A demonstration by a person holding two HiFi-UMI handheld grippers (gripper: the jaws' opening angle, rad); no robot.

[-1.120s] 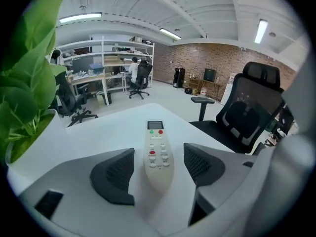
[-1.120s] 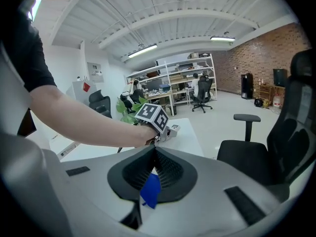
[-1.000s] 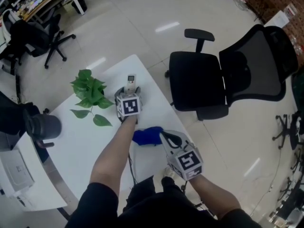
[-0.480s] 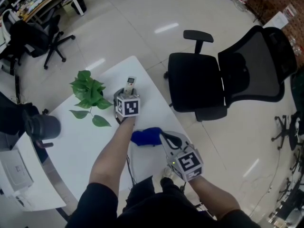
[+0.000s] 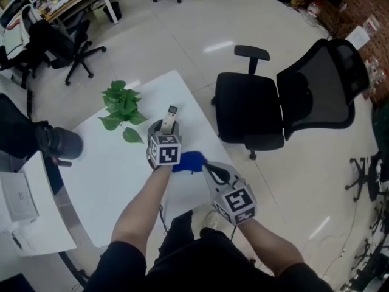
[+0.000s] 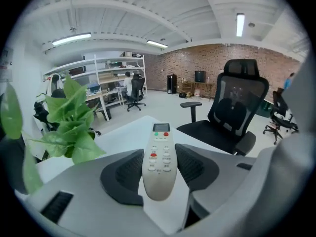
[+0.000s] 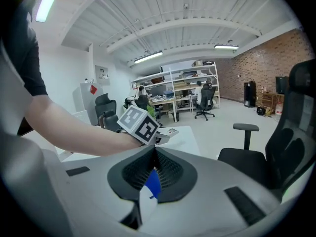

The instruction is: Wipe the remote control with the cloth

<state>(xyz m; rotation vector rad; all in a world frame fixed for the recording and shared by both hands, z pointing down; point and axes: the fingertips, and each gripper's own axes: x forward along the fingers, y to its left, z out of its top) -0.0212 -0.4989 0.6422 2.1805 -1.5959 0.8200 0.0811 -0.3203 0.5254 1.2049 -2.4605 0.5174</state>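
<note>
Bright, even light from ceiling tubes (image 6: 71, 38) (glare on floor (image 5: 217, 46)); fisheye-warped, dark corners.

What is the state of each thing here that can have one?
remote control: held in jaws of the left gripper, buttons up
left gripper: jaws just closed onto the remote control
cloth: bunched, pinched by the right gripper
right gripper: jaws shut on the cloth
office chair: empty, upright

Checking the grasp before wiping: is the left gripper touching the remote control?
Touching. In the left gripper view the left gripper, its jaws having just been closing, presses both pads against the sides of the remote control.
</note>
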